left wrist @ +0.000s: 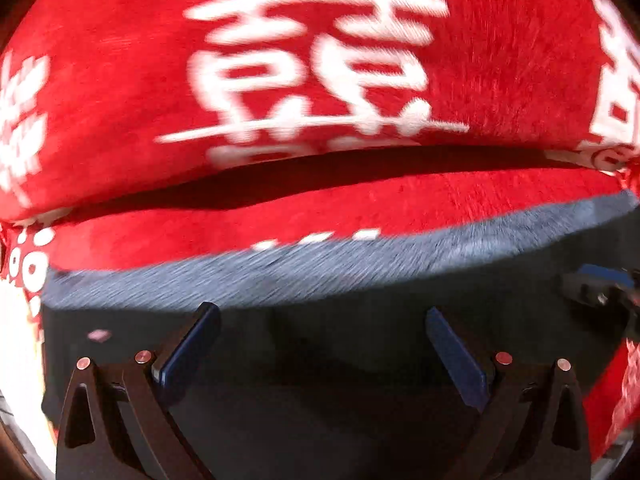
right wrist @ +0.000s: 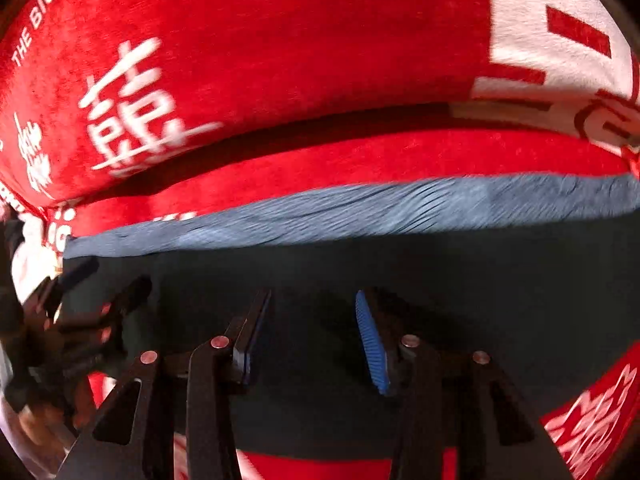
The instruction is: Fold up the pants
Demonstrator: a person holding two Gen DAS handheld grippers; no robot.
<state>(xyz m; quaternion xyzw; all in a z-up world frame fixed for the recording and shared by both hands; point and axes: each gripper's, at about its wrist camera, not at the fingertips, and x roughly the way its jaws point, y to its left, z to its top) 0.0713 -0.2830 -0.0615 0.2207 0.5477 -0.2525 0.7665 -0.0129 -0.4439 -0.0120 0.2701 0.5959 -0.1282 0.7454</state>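
Note:
The pants [left wrist: 320, 360] are dark navy and lie flat under both grippers, with a lit grey-blue edge [left wrist: 320, 268] at their far side. They also show in the right wrist view [right wrist: 360, 264]. My left gripper [left wrist: 322, 316] is open and empty, its blue-padded fingers spread wide just above the dark cloth. My right gripper [right wrist: 314, 300] is open and empty too, its fingers closer together, above the same cloth. The left gripper shows at the left edge of the right wrist view [right wrist: 104, 280]. The right gripper shows at the right edge of the left wrist view [left wrist: 600, 284].
A red blanket [left wrist: 120, 80] with white characters covers the surface beyond and around the pants; it also shows in the right wrist view [right wrist: 300, 60]. A fold in it makes a dark shadowed crease [left wrist: 340, 176] just past the pants' far edge.

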